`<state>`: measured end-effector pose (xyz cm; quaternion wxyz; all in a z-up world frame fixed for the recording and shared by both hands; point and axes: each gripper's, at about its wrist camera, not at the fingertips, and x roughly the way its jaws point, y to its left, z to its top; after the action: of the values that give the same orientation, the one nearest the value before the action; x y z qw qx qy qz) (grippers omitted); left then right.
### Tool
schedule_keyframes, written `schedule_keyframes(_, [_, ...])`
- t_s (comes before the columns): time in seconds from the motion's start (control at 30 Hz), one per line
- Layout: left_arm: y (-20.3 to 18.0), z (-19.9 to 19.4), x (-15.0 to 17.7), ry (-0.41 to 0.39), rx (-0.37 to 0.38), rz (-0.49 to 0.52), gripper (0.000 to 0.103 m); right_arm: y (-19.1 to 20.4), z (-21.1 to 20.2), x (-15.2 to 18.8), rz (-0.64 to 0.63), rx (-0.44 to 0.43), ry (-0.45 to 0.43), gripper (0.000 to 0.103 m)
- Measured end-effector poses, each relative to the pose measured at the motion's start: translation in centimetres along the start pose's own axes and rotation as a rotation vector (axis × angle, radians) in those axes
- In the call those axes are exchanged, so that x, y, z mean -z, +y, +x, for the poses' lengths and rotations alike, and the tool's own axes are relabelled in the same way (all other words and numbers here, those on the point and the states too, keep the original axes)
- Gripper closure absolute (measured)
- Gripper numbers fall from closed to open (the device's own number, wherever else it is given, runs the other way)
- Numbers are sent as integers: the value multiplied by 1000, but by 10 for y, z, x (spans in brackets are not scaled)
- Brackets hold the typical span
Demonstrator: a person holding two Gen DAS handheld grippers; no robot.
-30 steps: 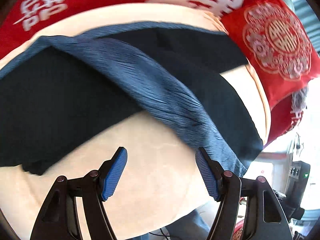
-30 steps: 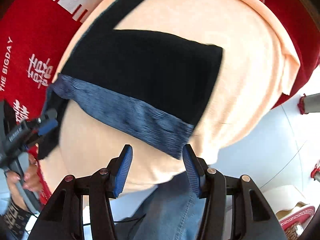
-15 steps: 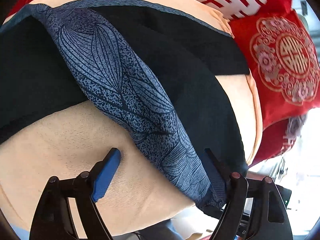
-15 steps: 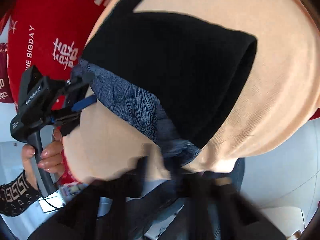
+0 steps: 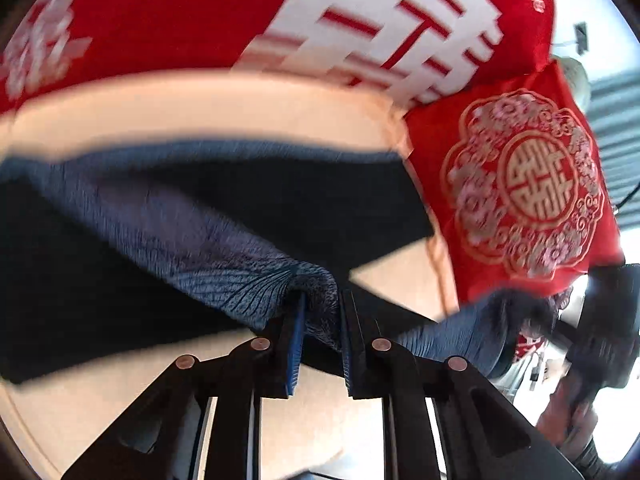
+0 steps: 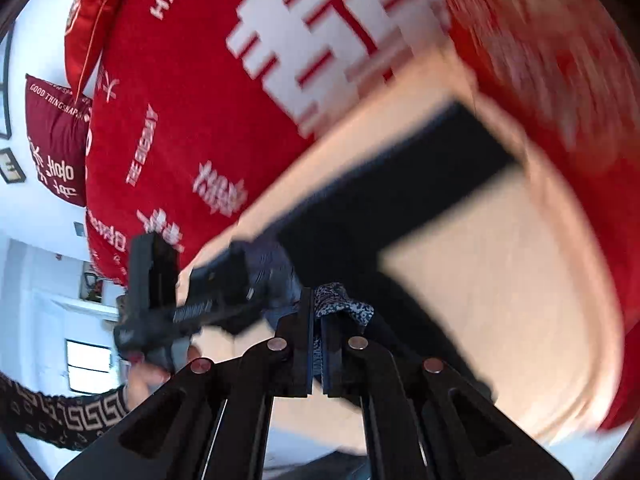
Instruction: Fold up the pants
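Note:
Black pants (image 5: 88,280) with a blue leaf-patterned waistband (image 5: 192,236) lie on a peach cloth (image 5: 200,100). My left gripper (image 5: 320,304) is shut on a bunched part of the waistband. My right gripper (image 6: 318,304) is shut on the patterned waistband end (image 6: 344,306), lifted above the peach cloth (image 6: 500,300). The black pants leg (image 6: 420,184) stretches away from it. The left gripper (image 6: 188,300) shows in the right wrist view close to the left; the right gripper (image 5: 600,320) shows blurred at the right of the left wrist view.
A red bedspread with white characters (image 5: 280,20) lies beyond the peach cloth. A red cushion with a gold medallion (image 5: 528,184) sits to the right. A dark red pillow (image 6: 56,140) and white walls are at the far left of the right wrist view.
Both grippers have closed on the waistband, each on its own end, and have lifted it. Both views now look further up towards the red bedspread.

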<state>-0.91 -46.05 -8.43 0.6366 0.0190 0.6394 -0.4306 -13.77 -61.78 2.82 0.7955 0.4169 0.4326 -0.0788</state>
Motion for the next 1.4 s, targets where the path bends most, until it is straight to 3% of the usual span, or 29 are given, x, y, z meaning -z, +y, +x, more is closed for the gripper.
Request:
schedule_keyframes(0.17, [-12,-20,-48,-97,-85,65,80,-28,7,-87,-15,70,6,100])
schedule_keyframes(0.2, [-9,-22,-52,-109,-119,70,72,-34,11,-97,-11,80,14,99])
schedule_keyframes(0.23, [-4,-22,-54,-128,-171,71,41,-40,22,-109,-12,109,30,98])
schedule_keyframes(0.27, [3,-23,-54,-152,-231,67,26,-44,28,-115,-22,136,38,97])
schedule_keyframes(0.4, [41,-2,-39,-123,-409,62,26,-58,64,-130,-67,256,70,93])
schedule_keyframes(0.47, [69,23,-26,-67,-513,51,26,-63,77,-134,-90,297,88,56])
schedule_keyframes(0.5, [78,32,-21,-41,-544,44,26,-63,81,-136,-119,329,80,23])
schedule_keyframes(0.53, [94,46,-15,11,-578,19,26,-59,80,-139,-146,348,57,15])
schedule_keyframes(0.67, [111,47,-7,-39,-557,-51,20,-41,60,-134,-187,403,12,15])
schedule_keyframes(0.73, [111,48,-8,-37,-570,-56,20,-43,43,-108,-127,349,-4,15])
schedule_keyframes(0.8, [113,48,-10,-35,-571,-62,20,-60,41,-73,-24,341,34,17])
schedule_keyframes(0.9, [118,46,-11,-34,-563,-54,20,-96,54,-36,121,392,92,33])
schedule_keyframes(1.0, [119,47,-13,-43,-565,-39,20,-130,62,-25,272,371,47,40])
schedule_keyframes(1.03, [118,49,-15,-49,-566,-36,20,-138,65,-27,295,374,19,52])
schedule_keyframes(1.07, [117,52,-16,-54,-567,-33,20,-141,68,-31,297,364,2,65])
schedule_keyframes(1.1, [117,52,-16,-59,-568,-31,20,-142,70,-35,294,358,1,88])
schedule_keyframes(1.13, [116,52,-15,-58,-570,-32,20,-135,70,-42,264,357,-9,93])
schedule_keyframes(1.23, [115,46,-21,-47,-586,-58,20,-94,54,-63,73,347,-70,94])
schedule_keyframes(1.3, [112,38,-26,-81,-577,-61,20,-73,43,-73,-20,328,-100,94])
schedule_keyframes(1.4, [115,43,-30,-55,-583,-69,20,-92,59,-76,25,330,-14,90])
